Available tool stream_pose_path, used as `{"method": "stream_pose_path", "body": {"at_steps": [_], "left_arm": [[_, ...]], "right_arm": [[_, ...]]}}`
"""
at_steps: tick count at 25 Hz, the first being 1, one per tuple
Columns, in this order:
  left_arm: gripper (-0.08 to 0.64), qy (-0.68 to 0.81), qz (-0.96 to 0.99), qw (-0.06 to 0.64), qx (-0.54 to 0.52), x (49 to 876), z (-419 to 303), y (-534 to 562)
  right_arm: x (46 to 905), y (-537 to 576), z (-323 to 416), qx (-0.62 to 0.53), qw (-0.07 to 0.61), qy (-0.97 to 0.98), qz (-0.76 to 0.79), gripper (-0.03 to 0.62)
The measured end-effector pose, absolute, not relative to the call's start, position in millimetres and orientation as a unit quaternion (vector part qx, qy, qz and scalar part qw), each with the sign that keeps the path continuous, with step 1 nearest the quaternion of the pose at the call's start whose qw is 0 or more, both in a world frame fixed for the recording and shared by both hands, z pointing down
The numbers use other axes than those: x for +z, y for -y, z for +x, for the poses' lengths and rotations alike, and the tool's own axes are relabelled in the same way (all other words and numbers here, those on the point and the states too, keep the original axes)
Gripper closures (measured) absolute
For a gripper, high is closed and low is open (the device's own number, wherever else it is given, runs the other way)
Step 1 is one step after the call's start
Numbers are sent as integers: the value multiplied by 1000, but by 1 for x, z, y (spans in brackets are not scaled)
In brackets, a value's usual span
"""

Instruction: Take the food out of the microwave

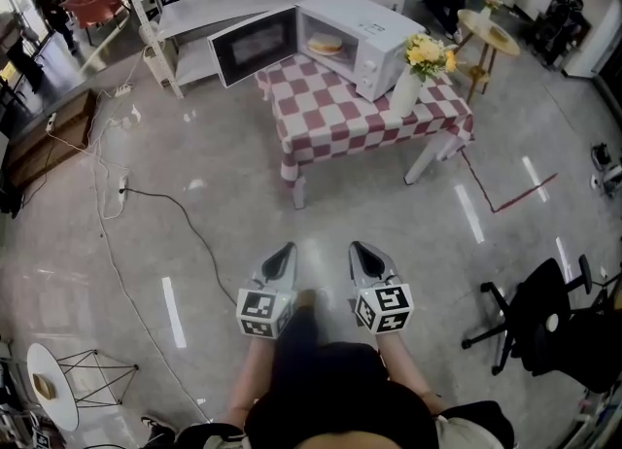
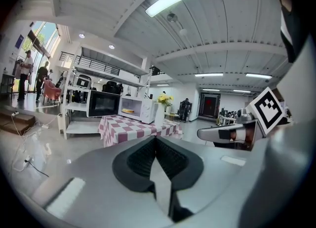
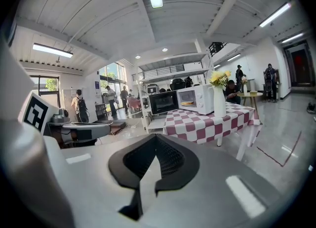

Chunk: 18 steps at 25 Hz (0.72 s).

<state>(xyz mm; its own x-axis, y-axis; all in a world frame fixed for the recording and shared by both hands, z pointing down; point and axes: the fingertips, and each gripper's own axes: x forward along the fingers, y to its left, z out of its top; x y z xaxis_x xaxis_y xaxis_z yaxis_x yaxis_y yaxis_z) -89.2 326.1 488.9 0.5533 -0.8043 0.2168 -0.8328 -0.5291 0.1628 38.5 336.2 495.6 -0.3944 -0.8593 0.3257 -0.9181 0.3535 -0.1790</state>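
Food (image 1: 325,45) lay inside the open microwave (image 1: 362,41) on the checkered bench (image 1: 330,112), well apart from the left gripper (image 1: 285,255) and right gripper (image 1: 362,253), both closed and empty.

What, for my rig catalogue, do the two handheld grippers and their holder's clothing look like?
The left gripper and right gripper match: pointed grey plastic shells, black ribbed pads, each with a white cube bearing black square markers. The person wears dark clothing; no cables show.
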Motion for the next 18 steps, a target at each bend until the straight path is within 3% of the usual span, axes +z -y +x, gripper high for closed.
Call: {"method": "stream_pose_path", "body": {"at_steps": [18], "left_arm": [[551, 451, 884, 114, 54, 484, -105, -229]], "right_arm": [[498, -248, 23, 179, 76, 805, 560, 591]]}}
